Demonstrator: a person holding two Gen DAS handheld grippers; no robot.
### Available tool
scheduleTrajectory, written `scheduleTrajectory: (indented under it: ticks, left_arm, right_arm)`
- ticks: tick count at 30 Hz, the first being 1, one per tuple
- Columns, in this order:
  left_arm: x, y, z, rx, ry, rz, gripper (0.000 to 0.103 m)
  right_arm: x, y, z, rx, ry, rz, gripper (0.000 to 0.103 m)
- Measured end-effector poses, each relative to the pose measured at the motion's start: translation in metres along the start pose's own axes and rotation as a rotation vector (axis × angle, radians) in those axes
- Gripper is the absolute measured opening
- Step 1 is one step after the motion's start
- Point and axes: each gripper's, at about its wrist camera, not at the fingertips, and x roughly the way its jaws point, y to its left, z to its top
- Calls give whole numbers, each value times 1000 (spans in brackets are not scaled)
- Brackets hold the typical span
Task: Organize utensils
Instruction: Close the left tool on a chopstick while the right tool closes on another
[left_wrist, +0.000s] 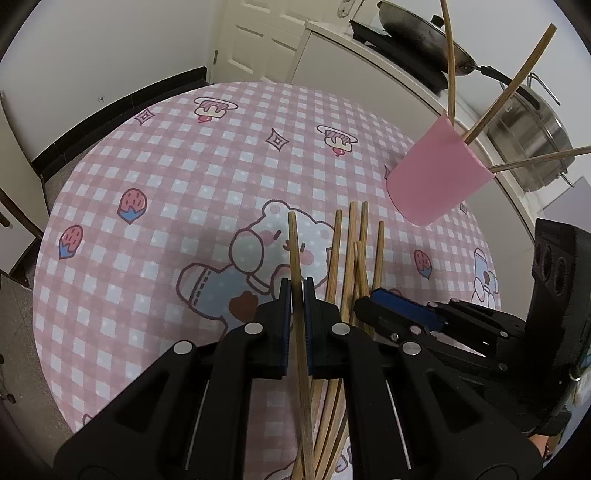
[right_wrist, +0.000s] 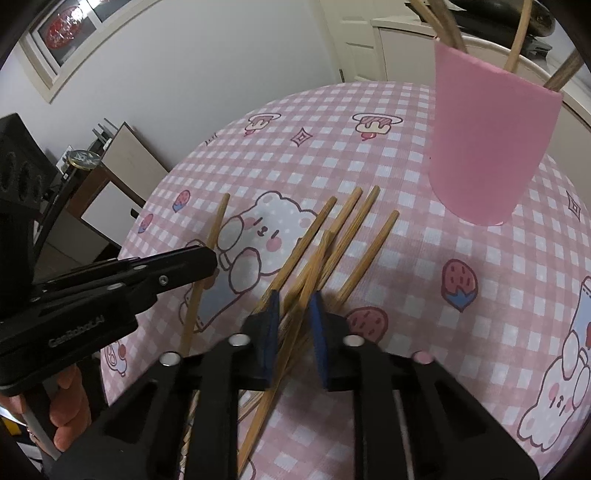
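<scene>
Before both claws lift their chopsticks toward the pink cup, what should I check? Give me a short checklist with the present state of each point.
1. Left claw shut on one chopstick: ok, a single stick sits between the pads.
2. Right claw holds only one stick: cannot tell; several sticks of the pile cross between its pads.
3. Left stick free of the pile: ok at its far end, hidden nearer the claw.
4. Cup upright on the table: ok.
5. Room in the cup: cannot tell; three sticks already stand in it and its inside is hidden.
6. Claws apart from each other: ok, but close.
</scene>
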Motion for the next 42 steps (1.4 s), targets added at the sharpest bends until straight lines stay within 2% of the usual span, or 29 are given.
scheduleTrajectory:
  ticks: [6,13,17,30,36,37,39,40,42]
  left_arm:
    - [-8,-5,-1,10,-10,-15,7]
    - [-28,-19,-2,25,-46,-47,7]
    - [-34,-20,0,24,-64,-8,7]
    - [4,-8,-6,46,56,146,8]
    - [17,-6,-9,62,79,158,8]
    - [17,-6,-9,63,75,156,11]
    - [16,-6,-8,63,68,159,38]
    - [14,-6,-8,61,52,160,60]
    - [9,-6,-8,63,17,176,61]
  right_arm:
    - [-8,-7,-2,19,-29,13,5]
    - [-38,-9,-1,19,-93,35,5]
    - [-51,-8,-2,11,-109,32,5]
    - [-37,-13,-5,21,-80,42,5]
    - [-32,-16,-6,21,-65,49,5]
    - [-30,-16,-6,21,-63,50,5]
    - [-29,-16,-6,23,-62,52,5]
    - [-29,-17,-6,23,-60,53,5]
    - [-28,-17,-6,22,-58,53,5]
